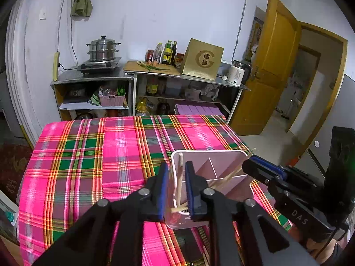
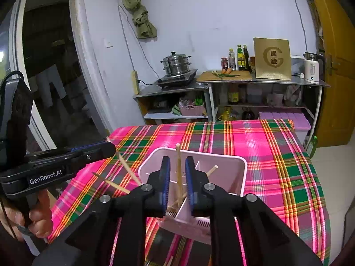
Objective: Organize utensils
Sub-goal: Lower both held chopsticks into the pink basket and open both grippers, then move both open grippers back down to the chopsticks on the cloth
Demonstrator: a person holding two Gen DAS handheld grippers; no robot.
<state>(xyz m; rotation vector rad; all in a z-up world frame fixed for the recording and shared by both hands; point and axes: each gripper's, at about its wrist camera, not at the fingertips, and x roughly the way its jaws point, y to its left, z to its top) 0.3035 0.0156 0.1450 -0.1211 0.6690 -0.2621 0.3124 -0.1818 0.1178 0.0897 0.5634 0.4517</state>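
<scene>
A pink utensil holder (image 1: 206, 151) with divided compartments stands on the plaid tablecloth (image 1: 88, 155). My left gripper (image 1: 176, 164) is open above its left compartment. A wooden chopstick (image 1: 179, 177) stands loose between the blue pads, its lower end inside the holder. In the right wrist view my right gripper (image 2: 177, 158) is likewise open over the holder (image 2: 221, 155). Another chopstick (image 2: 178, 168) stands upright in the gap, apart from both pads. A further chopstick (image 2: 212, 170) leans in a back compartment. Each gripper also shows in the other's view, at the side.
More chopsticks (image 2: 111, 182) lie slanted beside the holder's left side. A person's hand (image 2: 37, 219) grips the left tool's handle. Behind the table stand metal shelves with a steamer pot (image 1: 103, 51), bottles and a gold box (image 1: 203, 59). A yellow door (image 1: 273, 66) stands ajar at the right.
</scene>
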